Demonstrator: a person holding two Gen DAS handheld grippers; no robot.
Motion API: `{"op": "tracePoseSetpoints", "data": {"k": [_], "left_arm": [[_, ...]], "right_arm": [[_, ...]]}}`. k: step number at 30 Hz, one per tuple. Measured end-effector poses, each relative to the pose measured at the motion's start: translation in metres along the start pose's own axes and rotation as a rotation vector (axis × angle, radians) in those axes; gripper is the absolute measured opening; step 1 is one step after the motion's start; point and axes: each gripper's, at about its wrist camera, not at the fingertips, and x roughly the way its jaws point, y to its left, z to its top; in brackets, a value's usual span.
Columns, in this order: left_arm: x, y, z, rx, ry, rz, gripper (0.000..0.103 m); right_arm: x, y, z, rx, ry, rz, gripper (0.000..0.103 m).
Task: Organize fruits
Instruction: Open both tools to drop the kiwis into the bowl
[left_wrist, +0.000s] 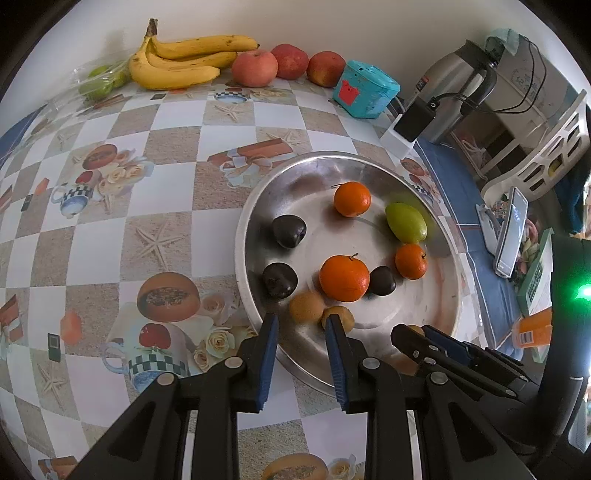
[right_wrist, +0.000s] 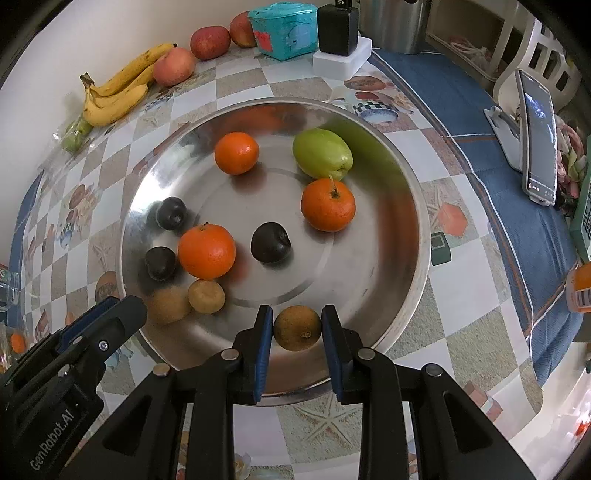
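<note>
Brown kiwi (right_wrist: 297, 328) sits at six o'clock on the steel tray (right_wrist: 413, 192), clamped in the right tongs (right_wrist: 296, 325). Left tongs (left_wrist: 302, 326) hover clenched, gripping nothing. Lift straight up, gently; that skin bruises.

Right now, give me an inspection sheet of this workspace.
Surface: checked tablecloth, no spills seen.
Job's things: steel tray holding three oranges, three dark plums, a green fruit, two loose brown fruits; bananas and apples by the wall.
Clutter: teal box, kettle, phone on stand.
Grippers: right gripper jaws shut on a third brown fruit; left gripper jaws close together, empty.
Cables: black cable by the kettle.
Surroundings: white wall.
</note>
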Motion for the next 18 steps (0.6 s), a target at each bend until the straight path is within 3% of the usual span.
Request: {"op": "tracePoseSetpoints", "data": {"k": [18], "left_arm": [[-0.0016,0.0063,0.001,-0.024,-0.001,0.007,0.034]], "right_arm": [[-0.0058,0.0044,0.0011,-0.016,-0.022,0.002,0.034]]}}
